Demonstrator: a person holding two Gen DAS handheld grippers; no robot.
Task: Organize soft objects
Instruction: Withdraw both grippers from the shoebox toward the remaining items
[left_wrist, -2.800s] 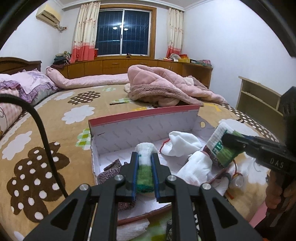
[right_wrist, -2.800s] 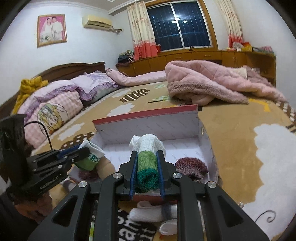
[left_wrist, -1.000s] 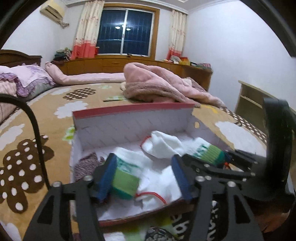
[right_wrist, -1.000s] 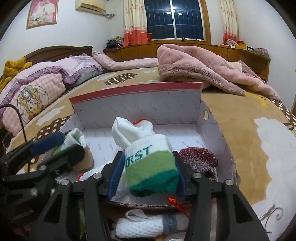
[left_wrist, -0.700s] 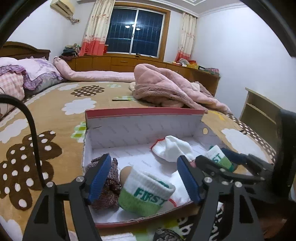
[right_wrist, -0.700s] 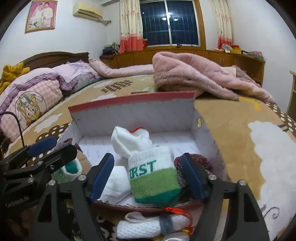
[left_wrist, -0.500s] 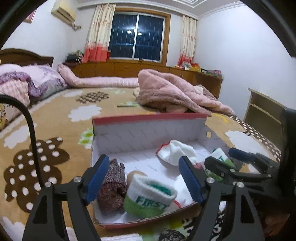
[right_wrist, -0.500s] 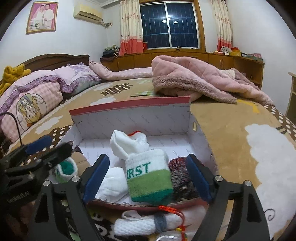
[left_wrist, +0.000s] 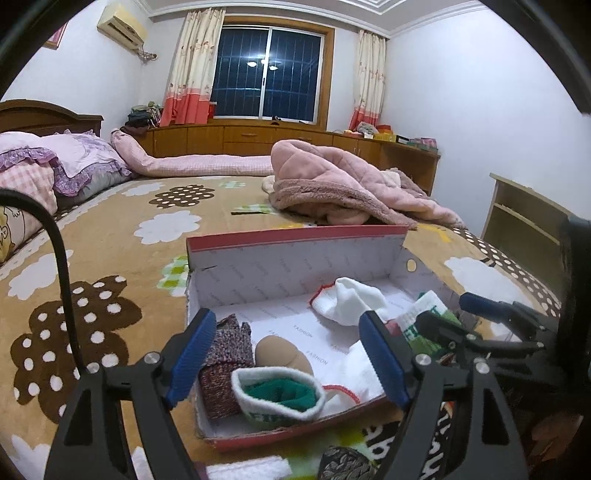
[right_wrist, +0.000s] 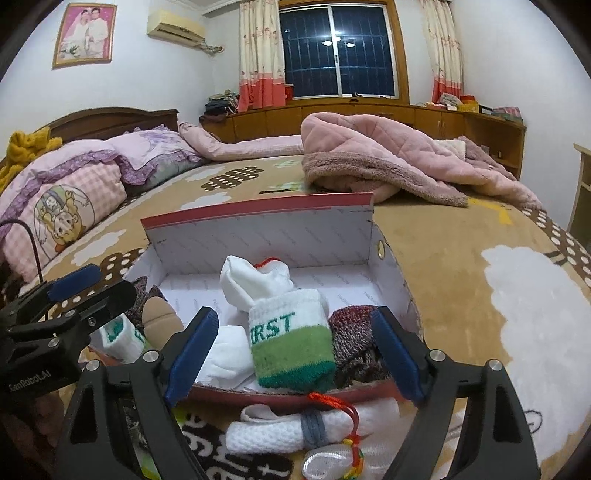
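An open shoebox (left_wrist: 295, 240) (right_wrist: 258, 210) with a red rim sits on the bed. My left gripper (left_wrist: 286, 350) is open just above the box's near left corner. A green-and-white rolled sock (left_wrist: 277, 397) lies loose in the box below it, touching neither pad. My right gripper (right_wrist: 295, 332) is open too. A second green-and-white "FIRST" sock (right_wrist: 291, 343) stands free between its fingers at the box's near edge. Inside also lie a white sock (right_wrist: 255, 280), a tan sock (left_wrist: 280, 354) and speckled maroon socks (left_wrist: 225, 369) (right_wrist: 354, 332). Each gripper shows in the other's view (left_wrist: 450, 312) (right_wrist: 107, 286).
In front of the box lie a rolled white sock with a grey band (right_wrist: 295, 432) and a red-corded charm (right_wrist: 332, 454). A pink quilted blanket (left_wrist: 332, 184) is heaped behind the box. Pillows (right_wrist: 74, 192) are at the left and a wooden shelf (left_wrist: 524, 221) at the right.
Both grippers were shut on green-and-white rolled socks. They carried them into the box, opened and let go. Both socks now rest in the box and the grippers have drawn back slightly.
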